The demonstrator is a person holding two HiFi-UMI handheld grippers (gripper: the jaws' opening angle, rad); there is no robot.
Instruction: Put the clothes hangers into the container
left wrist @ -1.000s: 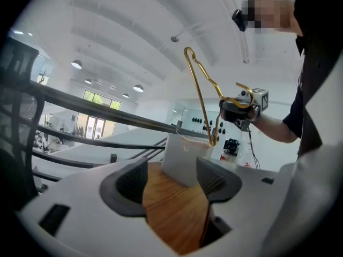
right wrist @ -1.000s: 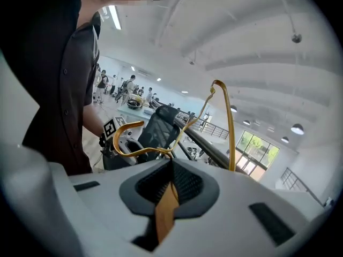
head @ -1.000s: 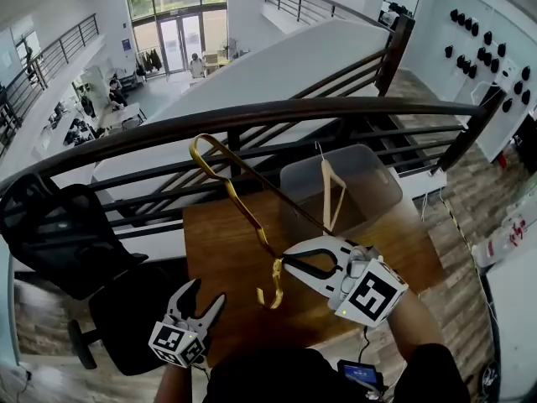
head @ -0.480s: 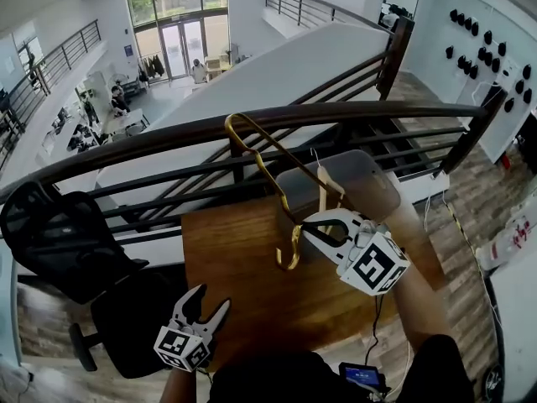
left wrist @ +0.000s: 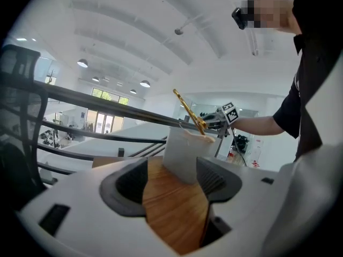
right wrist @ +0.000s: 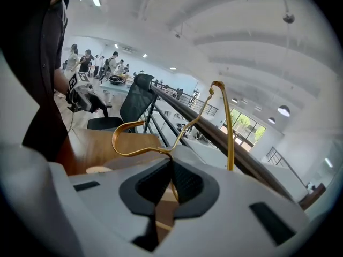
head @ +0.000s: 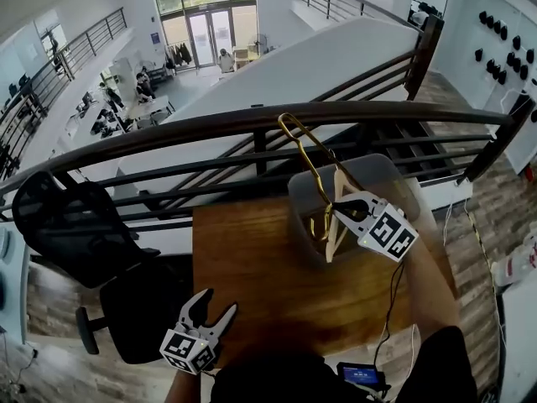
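A dark railing (head: 252,117) curves across the middle of the head view, with a black chair (head: 75,225) at the left. Below the railing sits a wooden table (head: 243,259). At the table's far right stands the clear container (head: 382,175), with a pale wooden hanger (head: 333,235) already leaning upright inside it.

The step in hand looks like carrying a gold hanger (head: 310,168) to the container. The hanger is over the container's mouth, its hook low near the rim and its long wire slanting up and left across the railing.

The right gripper (head: 337,214) has its jaws pinched together on the thin wire just by the hook. In its own view the wire runs out of the shut pads. That arm reaches forward over the table, the gripper tipped downward and its marker cube facing the camera.

The left gripper (head: 220,302) sits at the lower left, off the table's near edge. Its jaws are spread wide with nothing between them, and it points about level toward the container.

The next move probably calls for lowering the gold hanger into the container clear of the wooden one. The long end likely needs tipping past the rim before the jaws part.
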